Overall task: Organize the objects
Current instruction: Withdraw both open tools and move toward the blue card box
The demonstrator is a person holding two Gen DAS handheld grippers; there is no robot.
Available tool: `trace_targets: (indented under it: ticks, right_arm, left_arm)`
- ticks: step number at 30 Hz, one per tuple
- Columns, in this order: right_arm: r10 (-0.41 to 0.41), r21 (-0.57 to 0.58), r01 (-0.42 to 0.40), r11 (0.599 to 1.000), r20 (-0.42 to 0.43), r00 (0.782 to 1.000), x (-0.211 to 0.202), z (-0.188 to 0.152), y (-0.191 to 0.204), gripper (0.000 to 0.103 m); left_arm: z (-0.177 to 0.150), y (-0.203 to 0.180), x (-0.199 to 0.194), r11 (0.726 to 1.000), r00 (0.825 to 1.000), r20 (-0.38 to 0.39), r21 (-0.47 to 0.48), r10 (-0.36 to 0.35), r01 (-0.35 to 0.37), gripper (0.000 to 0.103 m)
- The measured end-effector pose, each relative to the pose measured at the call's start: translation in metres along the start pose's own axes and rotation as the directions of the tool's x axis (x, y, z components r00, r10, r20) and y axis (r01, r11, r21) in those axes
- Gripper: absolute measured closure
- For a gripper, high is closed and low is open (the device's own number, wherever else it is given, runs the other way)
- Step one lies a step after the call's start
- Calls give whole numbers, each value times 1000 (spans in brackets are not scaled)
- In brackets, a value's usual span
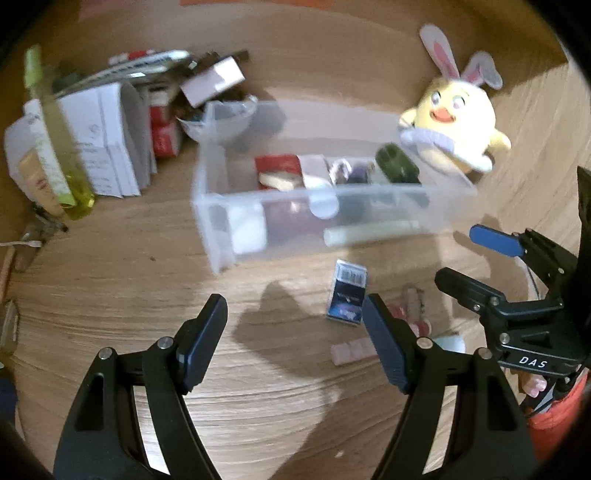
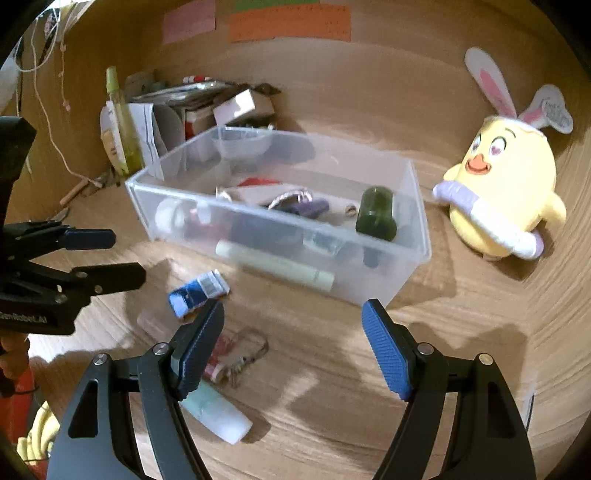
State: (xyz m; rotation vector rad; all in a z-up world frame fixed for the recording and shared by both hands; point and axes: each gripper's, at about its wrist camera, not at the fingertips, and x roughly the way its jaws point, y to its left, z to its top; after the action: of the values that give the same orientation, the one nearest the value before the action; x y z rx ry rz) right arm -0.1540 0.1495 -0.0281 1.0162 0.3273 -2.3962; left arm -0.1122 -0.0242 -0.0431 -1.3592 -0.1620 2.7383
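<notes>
A clear plastic bin (image 1: 369, 201) (image 2: 184, 218) stands on the wooden table and holds several small items, among them a dark green jar (image 1: 397, 164) (image 2: 376, 214) and a pale tube (image 1: 369, 230) (image 2: 273, 266). Loose on the table in front lie a blue box (image 1: 347, 293) (image 2: 197, 291), a pink-and-clear packet (image 1: 410, 310) (image 2: 236, 354), a pink strip (image 1: 351, 350) and a pale green tube (image 2: 218, 413). My left gripper (image 1: 295, 339) is open and empty, left of the blue box. My right gripper (image 2: 295, 347) is open and empty above the packet; it shows in the left wrist view (image 1: 469, 254).
A yellow plush chick with bunny ears (image 1: 454, 125) (image 2: 506, 184) sits right of the bin. A clutter pile at the back left holds papers (image 1: 107, 140), boxes, a bowl (image 1: 218, 122) and a yellow-green bottle (image 1: 59, 147) (image 2: 122, 118). Coloured notes (image 2: 288, 22) hang on the back wall.
</notes>
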Motion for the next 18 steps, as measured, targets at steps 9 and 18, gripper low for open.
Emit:
trace_targets:
  ticks: [9,18]
  right_arm:
    - [81,7,-81,997,-101,992,27,-4,4,30]
    - [113,14,-112,994,-113,987,28,-4,-1,31]
  left_arm:
    - [1,-12,25,998,996,-78,51,-40,44,28]
    - [5,-24,43,989,993,-109,140,-37,52,28]
